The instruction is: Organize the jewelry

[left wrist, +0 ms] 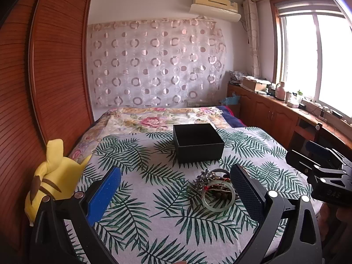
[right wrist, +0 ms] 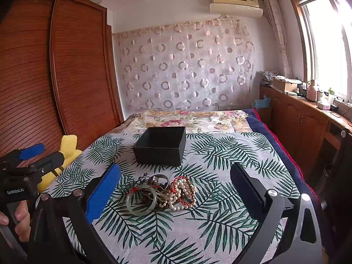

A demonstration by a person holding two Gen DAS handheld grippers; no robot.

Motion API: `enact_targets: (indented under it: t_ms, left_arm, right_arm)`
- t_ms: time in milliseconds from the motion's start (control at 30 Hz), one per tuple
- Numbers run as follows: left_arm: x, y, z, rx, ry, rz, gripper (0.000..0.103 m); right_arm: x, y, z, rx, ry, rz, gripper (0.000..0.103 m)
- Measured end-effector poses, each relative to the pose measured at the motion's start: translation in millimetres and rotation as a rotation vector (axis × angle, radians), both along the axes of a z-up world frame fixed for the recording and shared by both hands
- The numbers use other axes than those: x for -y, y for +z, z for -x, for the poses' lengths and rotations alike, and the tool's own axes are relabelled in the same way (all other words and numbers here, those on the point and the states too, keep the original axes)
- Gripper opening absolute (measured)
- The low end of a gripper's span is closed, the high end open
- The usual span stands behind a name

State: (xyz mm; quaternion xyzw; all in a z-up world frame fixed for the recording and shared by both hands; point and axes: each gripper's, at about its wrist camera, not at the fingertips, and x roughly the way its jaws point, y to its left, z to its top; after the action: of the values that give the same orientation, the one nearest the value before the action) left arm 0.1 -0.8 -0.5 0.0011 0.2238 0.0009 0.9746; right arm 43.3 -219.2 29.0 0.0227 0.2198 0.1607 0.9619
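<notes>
Jewelry [right wrist: 161, 194] lies in one tangled heap on the leaf-print bedspread [right wrist: 220, 154], just short of the open black box [right wrist: 160, 146] beyond it. Your right gripper [right wrist: 176, 189] has the heap straight ahead between wide, empty jaws, the jade bangle [right wrist: 142, 200] toward its blue pad and the pearl strands [right wrist: 183, 194] beside it. Your left gripper [left wrist: 176, 189], equally wide and empty, sees the heap off toward its black finger. Judging by that, the right hand is better lined up.

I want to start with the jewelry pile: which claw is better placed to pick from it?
Probably the right claw: open, with the pile centred between its fingers. In the left claw's view, the pile sits off-centre, beside its right finger.
</notes>
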Motion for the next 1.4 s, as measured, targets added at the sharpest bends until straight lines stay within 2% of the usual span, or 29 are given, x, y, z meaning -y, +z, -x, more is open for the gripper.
enact_targets:
  t_ms: [1400]
  left_arm:
    - [-3.1,6.9,4.2,0.008,-0.002,0.008,0.096]
  right_arm:
    - [-1.8,0.6,0.0,0.001,0.001,0.000,0.101]
